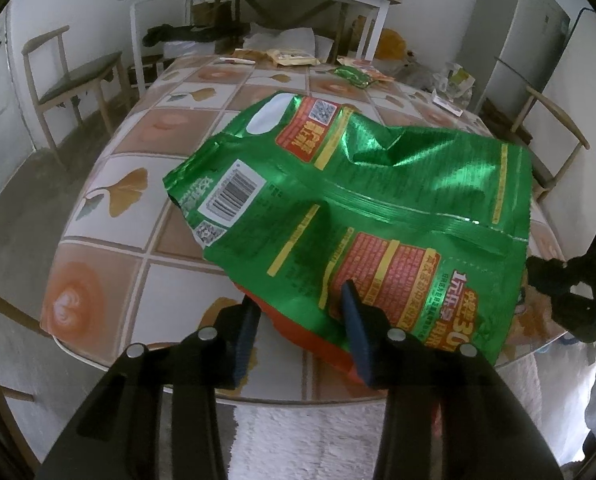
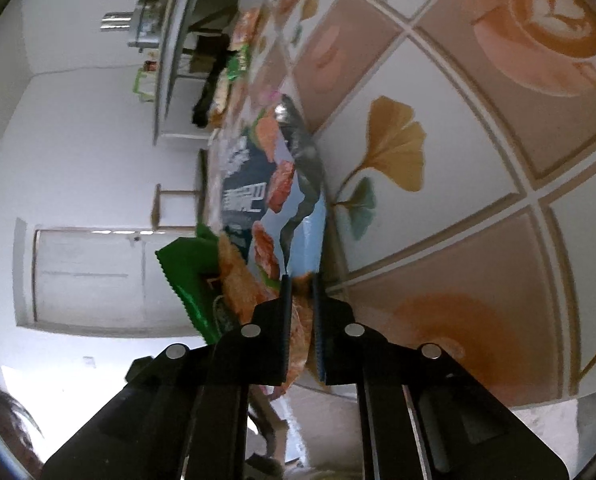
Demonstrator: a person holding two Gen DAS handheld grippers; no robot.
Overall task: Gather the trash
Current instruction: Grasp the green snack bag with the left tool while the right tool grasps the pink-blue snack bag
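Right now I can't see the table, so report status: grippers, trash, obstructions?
Left gripper straddling green bag, not clamped. Right gripper shut on blue snack bag. Nothing blocking.

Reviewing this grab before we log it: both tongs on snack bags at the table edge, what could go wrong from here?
1. The left tongs straddle a corner of the green bag with a wide gap, so the slick foil may slip free when lifted.
2. The right tongs pinch only the edge of the blue snack bag; it could tear or pull out.
3. The green bag overhangs the table edge and might slide to the floor.
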